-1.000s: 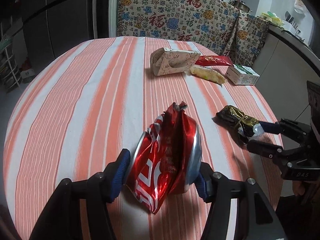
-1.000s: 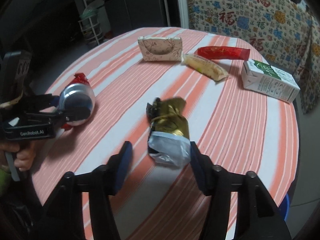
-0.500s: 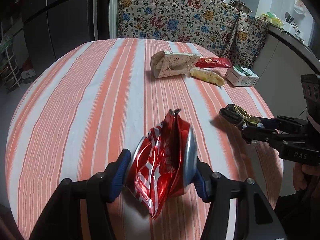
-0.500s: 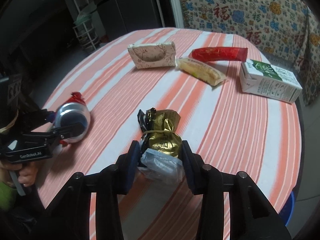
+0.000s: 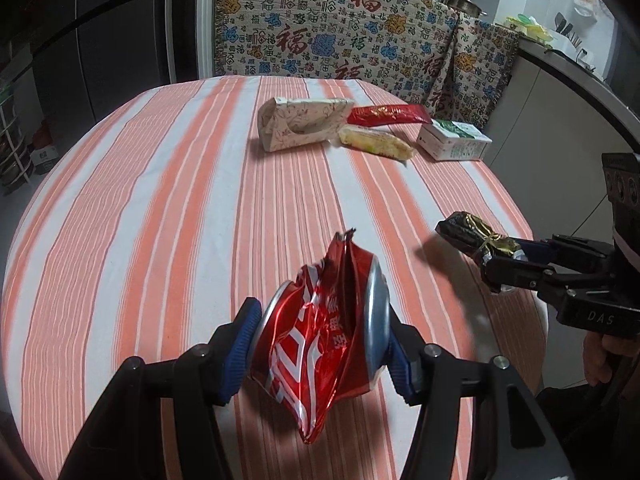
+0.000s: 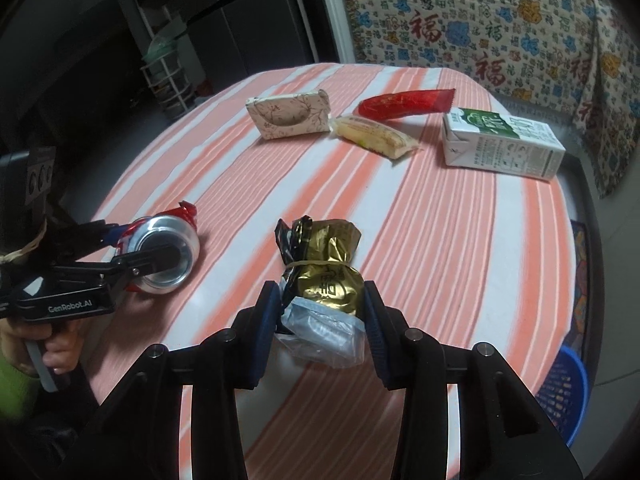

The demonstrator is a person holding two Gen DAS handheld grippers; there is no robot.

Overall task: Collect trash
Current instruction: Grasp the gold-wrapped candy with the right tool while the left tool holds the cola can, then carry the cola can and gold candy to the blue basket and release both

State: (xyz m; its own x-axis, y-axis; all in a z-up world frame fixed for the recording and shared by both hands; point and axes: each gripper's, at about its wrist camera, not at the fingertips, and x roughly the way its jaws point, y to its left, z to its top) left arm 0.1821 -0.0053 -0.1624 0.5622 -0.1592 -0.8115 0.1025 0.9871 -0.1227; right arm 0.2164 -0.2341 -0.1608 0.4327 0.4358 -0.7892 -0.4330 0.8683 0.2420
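While L gripper (image 5: 320,344) clamps crushed red can (image 5: 324,344), R gripper (image 6: 320,316) pinches gold-black wrapper (image 6: 324,276).

Near surface (image 5: 160,208) open; far side blocked by box (image 5: 302,128), wrappers (image 5: 376,142), carton (image 5: 454,145) clustered.
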